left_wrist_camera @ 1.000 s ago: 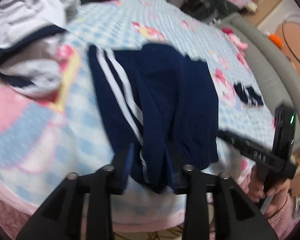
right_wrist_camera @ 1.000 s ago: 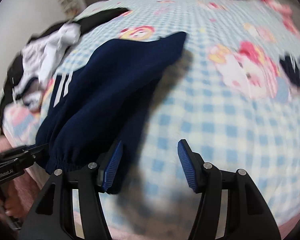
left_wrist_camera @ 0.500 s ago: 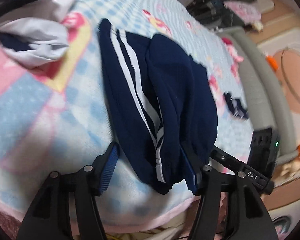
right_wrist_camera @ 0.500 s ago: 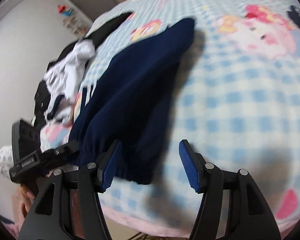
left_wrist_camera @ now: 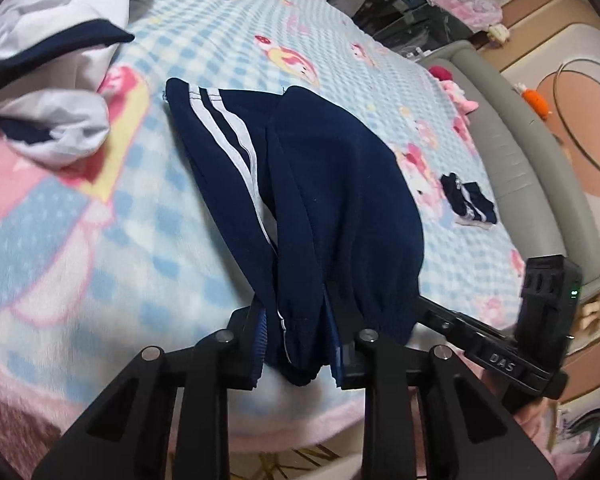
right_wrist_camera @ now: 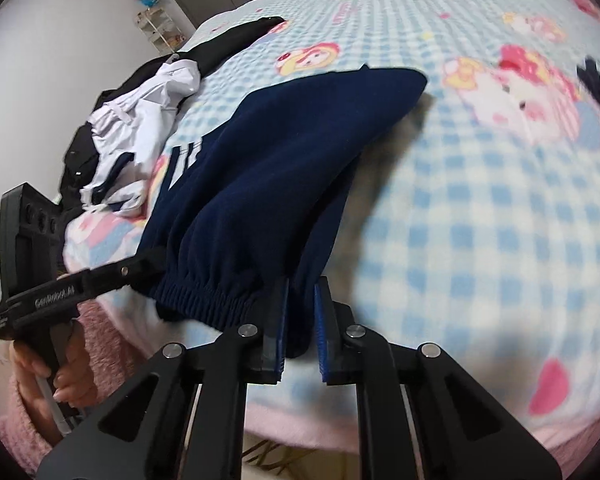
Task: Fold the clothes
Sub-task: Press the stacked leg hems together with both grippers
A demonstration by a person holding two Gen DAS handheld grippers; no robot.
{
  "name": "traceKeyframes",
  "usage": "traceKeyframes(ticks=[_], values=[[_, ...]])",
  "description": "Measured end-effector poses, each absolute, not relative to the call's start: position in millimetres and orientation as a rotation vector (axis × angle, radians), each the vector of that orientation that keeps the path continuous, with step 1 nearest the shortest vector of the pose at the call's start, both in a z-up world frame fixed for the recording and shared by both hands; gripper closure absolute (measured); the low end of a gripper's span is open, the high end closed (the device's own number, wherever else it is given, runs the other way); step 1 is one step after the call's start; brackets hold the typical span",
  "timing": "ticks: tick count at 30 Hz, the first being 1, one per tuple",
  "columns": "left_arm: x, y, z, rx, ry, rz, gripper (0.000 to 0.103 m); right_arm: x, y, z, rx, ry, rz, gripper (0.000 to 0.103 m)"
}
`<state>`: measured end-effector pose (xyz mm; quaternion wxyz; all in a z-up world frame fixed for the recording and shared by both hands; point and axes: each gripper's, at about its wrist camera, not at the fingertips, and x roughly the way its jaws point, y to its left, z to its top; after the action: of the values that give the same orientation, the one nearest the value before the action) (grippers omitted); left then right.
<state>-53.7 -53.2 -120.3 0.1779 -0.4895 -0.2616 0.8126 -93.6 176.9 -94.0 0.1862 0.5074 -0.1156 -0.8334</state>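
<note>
Navy trousers with white side stripes [left_wrist_camera: 332, 184] lie folded lengthwise on the checked blanket, their cuffs at the bed's near edge. My left gripper [left_wrist_camera: 300, 344] has the striped leg's cuff between its blue pads; its jaws are closing and press on the cloth. In the right wrist view the same trousers [right_wrist_camera: 284, 152] stretch away from me. My right gripper [right_wrist_camera: 300, 328] is shut on the other edge of the cuff end. Each gripper also shows in the other's view, the right gripper [left_wrist_camera: 500, 340] beside the cuffs and the left gripper [right_wrist_camera: 60, 288] under the elastic hem.
A heap of white and navy clothes [left_wrist_camera: 52, 80] sits at the left of the bed, also seen as the heap [right_wrist_camera: 140, 120]. A small dark folded item [left_wrist_camera: 468, 200] lies to the right. A grey padded bed frame [left_wrist_camera: 540, 168] borders the blanket [left_wrist_camera: 80, 220]. A hand in a pink sleeve [right_wrist_camera: 72, 368] holds the left gripper.
Both grippers stood open around the trouser cuffs before. Now both have closed on the cloth at the bed's near edge.
</note>
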Motion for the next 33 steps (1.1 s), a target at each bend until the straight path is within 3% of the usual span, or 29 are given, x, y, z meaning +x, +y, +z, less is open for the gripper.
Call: traceKeyframes(ticks=[2,4,6,7,8,10,12,14,19,24,28,30,33], values=[[-50,-57,-127,-1.39,-0.781,2.292,0.076,-91,179,-96,1.424,-0.338,-2.336,0.09],[-54,-62,-139,-1.411,-0.861,2.237,0.074,-95,186,-102,1.438,-0.381,-2.304,0.076],[-62,-65,-151,-1.428,-0.932,2.169,0.074,-106,188,-118,1.47,-0.455,-2.242,0.049],[-66,-64,-154,-1.434,-0.938,2.154,0.074,-112,189,-127,1.487,-0.495,-2.207,0.046],[-68,-60,-151,-1.434,-0.889,2.174,0.076,-117,187,-133,1.497,-0.513,-2.188,0.046],[-71,-48,-142,-1.434,-0.767,2.218,0.076,-123,182,-135,1.493,-0.496,-2.187,0.061],[-73,-35,-133,-1.435,-0.673,2.241,0.076,-122,174,-122,1.455,-0.413,-2.225,0.085],[-73,-27,-129,-1.434,-0.64,2.236,0.076,-115,175,-114,1.448,-0.371,-2.285,0.091],[-57,-1,-126,-1.447,-0.501,2.212,0.076,-81,180,-101,1.433,-0.283,-2.429,0.092],[-41,-2,-121,-1.45,-0.491,2.198,0.076,-47,184,-110,1.488,-0.359,-2.377,0.092],[-41,-9,-126,-1.479,-0.513,2.204,0.072,-47,188,-116,1.515,-0.368,-2.352,0.085],[-43,-17,-128,-1.484,-0.577,2.184,0.063,-50,191,-116,1.521,-0.411,-2.327,0.076],[-45,-20,-121,-1.466,-0.586,2.217,0.062,-50,192,-104,1.499,-0.341,-2.382,0.071]])
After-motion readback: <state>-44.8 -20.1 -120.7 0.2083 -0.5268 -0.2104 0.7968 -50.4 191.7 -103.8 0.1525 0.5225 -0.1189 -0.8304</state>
